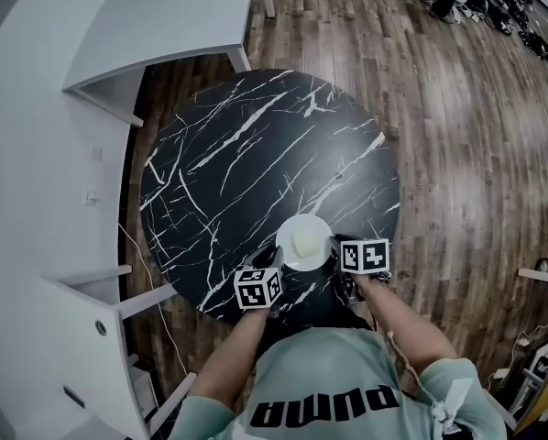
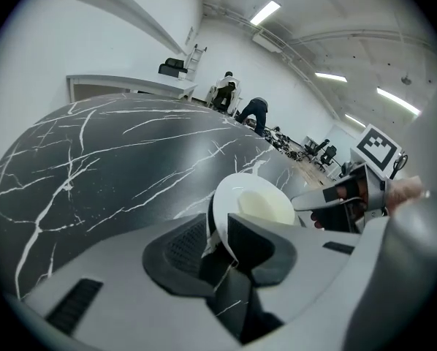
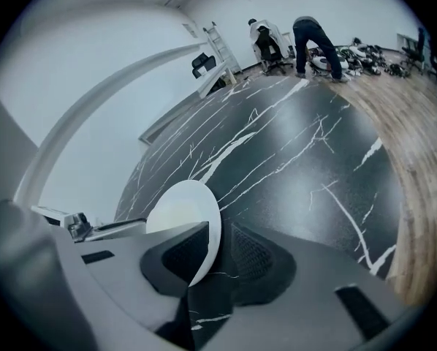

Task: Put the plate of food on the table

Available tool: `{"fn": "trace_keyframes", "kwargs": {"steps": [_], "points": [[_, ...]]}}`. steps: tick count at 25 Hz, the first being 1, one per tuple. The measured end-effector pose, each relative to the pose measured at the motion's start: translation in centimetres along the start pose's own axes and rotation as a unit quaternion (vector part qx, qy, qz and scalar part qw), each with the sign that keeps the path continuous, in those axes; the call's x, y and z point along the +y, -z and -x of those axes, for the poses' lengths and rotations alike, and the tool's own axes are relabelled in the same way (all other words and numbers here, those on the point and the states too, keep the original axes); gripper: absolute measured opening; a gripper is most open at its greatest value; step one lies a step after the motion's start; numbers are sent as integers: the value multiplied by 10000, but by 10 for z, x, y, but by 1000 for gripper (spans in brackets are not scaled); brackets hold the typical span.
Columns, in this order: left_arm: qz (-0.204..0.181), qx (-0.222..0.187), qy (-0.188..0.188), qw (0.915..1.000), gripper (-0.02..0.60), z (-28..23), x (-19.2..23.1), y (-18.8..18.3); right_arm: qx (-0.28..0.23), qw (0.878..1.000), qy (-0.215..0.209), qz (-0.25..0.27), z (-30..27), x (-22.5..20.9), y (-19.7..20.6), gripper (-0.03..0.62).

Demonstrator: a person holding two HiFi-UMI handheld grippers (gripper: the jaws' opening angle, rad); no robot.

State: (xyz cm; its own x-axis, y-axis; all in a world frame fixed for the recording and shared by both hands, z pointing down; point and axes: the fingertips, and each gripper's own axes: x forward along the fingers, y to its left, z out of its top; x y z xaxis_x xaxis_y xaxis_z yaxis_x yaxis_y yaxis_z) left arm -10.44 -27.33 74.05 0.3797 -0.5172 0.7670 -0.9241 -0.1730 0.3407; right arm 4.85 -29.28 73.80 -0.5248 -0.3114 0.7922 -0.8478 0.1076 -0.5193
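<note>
Left claw clamped on plate rim, near-left side. Right claw clamped on the opposite rim. Plate held between both, pale food at its centre, over near edge of black marble counter. Plate-to-counter contact: can't tell.

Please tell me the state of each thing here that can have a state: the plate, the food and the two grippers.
Plate: gripped by its rim on two sides, at the near edge of the table; whether it rests on it is unclear.
Food: lying on the plate.
Left gripper: shut on the plate's rim.
Right gripper: shut on the plate's rim.
</note>
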Motion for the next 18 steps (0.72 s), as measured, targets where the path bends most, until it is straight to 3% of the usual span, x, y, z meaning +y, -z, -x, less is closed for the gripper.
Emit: {"fn": "trace_keyframes", "kwargs": {"steps": [7,11,18], "points": [[-80,-332,-43,9994,77,31,1,-9,-651,9953,279,666,30,19,-8,80],[-155,-615,17,9980,29,56,-10,-21,-993,9903,306,920,53,41,-8,77],[-300,-1058,366,9933,8,105,-45,-42,-1463,9829,359,1063,91,73,-5,12]]}}
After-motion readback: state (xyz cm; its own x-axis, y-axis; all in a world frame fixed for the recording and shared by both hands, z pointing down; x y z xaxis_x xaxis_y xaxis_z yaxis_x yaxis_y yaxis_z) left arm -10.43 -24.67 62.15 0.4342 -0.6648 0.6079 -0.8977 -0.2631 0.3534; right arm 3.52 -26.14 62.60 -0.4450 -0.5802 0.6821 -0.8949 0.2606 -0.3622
